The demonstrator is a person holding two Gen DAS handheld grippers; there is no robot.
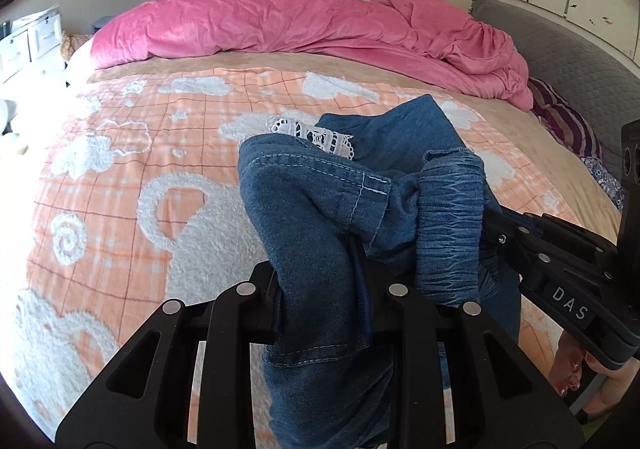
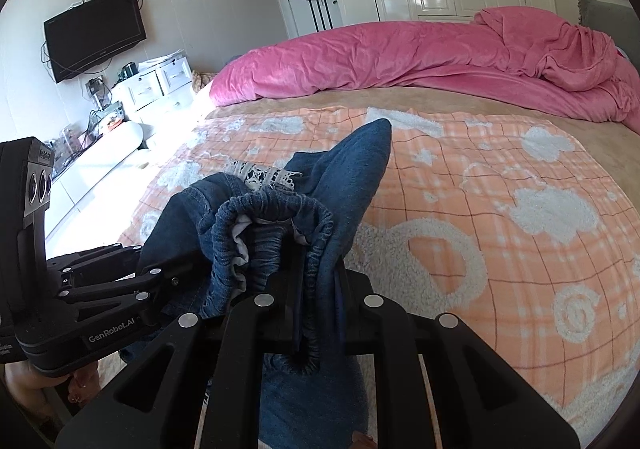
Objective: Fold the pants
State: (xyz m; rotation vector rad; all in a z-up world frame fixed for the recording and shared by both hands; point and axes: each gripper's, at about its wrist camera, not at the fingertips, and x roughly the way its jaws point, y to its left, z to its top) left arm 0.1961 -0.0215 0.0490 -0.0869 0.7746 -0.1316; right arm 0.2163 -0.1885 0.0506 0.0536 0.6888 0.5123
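The pants [image 1: 320,217] are bunched and held up above the bed [image 1: 120,177], near its front edge. The jaws of the left gripper [image 1: 324,289] are closed on a denim fold. The jaws of the right gripper [image 2: 316,289] are closed on the elastic waistband [image 2: 276,209].

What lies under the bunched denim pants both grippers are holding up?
Around the pants spreads an orange checked blanket with white fleecy shapes, so it likely continues beneath them. The patch directly below is hidden by the hanging denim, the left gripper and the right gripper.
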